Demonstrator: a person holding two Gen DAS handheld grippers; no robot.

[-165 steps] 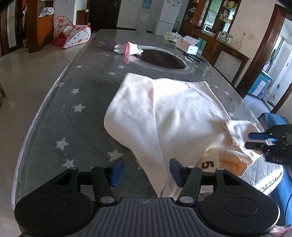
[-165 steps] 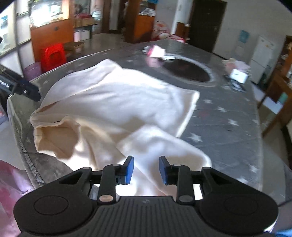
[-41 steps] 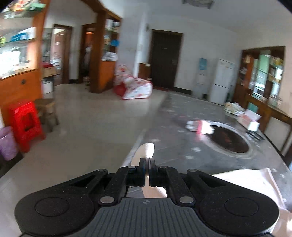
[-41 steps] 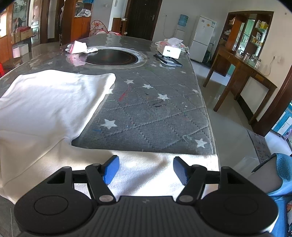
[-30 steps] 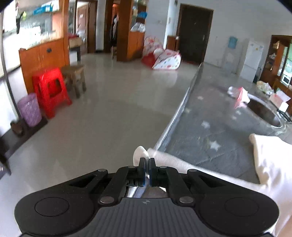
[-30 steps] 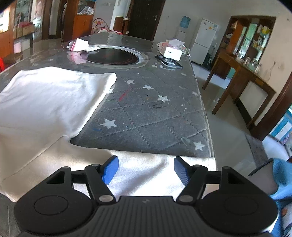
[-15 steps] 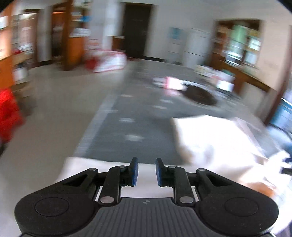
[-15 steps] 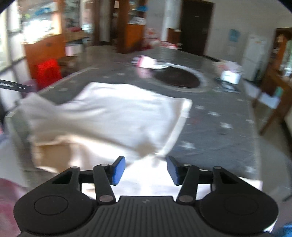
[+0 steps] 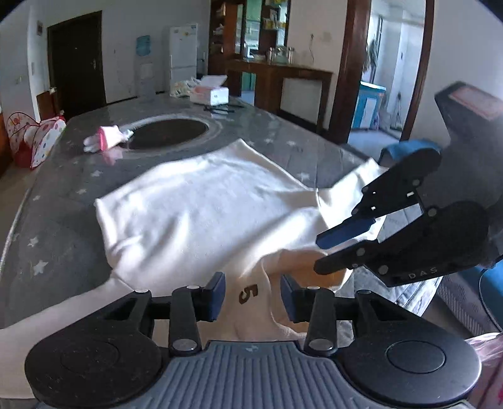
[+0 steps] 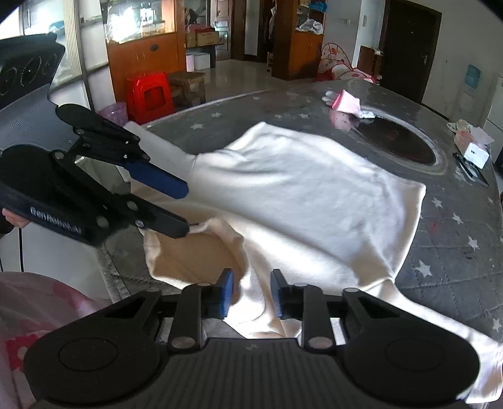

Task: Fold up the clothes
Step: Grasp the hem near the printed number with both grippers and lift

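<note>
While both claws hover unclenched, left opening, right closing, the cream garment shows "5", possibly a neck tag.

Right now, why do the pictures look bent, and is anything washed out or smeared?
Left wrist view: fisheye lens bows the door frame; the cream garment glares in sunlight, slightly smeared. Right wrist view: black corners, bulging table, bright glare on the cabinet glass.

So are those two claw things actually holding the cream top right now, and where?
Neither grips it yet. The left gripper is opening; the right gripper is closing around the cream top, near its neck opening.
</note>
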